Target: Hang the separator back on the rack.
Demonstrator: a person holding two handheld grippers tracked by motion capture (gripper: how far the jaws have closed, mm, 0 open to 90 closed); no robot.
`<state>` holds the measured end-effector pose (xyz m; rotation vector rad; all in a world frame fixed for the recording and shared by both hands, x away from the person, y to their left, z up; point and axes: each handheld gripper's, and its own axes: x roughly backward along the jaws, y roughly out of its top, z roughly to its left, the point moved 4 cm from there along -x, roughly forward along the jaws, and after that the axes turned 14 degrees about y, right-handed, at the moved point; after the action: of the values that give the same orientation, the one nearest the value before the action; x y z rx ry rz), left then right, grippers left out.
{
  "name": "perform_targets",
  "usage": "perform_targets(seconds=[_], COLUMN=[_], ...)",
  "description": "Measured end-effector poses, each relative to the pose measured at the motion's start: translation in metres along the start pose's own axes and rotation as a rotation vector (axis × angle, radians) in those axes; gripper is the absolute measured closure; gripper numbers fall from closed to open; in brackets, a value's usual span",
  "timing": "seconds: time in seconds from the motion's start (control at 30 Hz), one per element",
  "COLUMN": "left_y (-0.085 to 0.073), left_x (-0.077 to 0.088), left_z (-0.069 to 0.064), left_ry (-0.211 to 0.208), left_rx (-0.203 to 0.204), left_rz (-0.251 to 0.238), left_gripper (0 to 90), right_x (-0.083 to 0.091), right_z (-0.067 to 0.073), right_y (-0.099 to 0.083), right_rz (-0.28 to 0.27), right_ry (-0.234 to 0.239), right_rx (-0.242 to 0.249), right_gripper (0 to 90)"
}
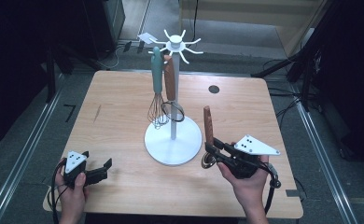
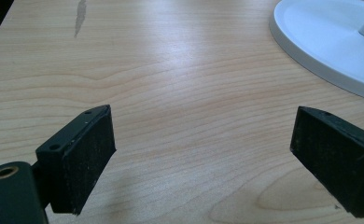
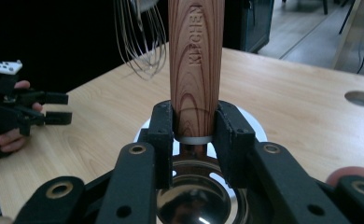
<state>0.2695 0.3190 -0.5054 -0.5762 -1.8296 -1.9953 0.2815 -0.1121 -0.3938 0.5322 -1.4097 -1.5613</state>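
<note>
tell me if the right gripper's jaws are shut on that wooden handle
Shut on it: the right gripper has both jaws pressed against the wooden-handled utensil just above its metal collar.

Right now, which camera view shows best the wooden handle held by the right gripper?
The right gripper view: the wooden handle stands close up, clamped between the jaws. The high view shows it small; the left gripper view shows table.

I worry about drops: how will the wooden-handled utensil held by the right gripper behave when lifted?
The wooden-handled utensil looks stiff. The right gripper clamps near its metal end, so it probably balances well. The smooth round handle might twist between the fingers.
</note>
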Motion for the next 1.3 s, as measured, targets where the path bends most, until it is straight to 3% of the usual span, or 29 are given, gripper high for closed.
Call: perform_targets(seconds=[0.73,1.13,1.3], left_y=[0.000,0.000,0.000], left_x=[0.000,-0.001,0.000], left_z=[0.001,0.001,0.001], left_ry=[-0.014,-0.020,-0.020], left_rx=[0.015,0.024,0.020], left_rz=[0.010,0.010,0.009], left_gripper=[6.9,6.8,6.8], right_x=[-0.007,-0.015,-0.017], right_z=[0.020,0.031,0.035], right_y=[0.039,0.055,0.065], right_rz=[-0.149,-0.180,-0.185], right_ry=[-0.026,-0.018,-0.034], right_rx=[0.067,0.100,0.127], right_gripper=[71.4,71.4,71.4])
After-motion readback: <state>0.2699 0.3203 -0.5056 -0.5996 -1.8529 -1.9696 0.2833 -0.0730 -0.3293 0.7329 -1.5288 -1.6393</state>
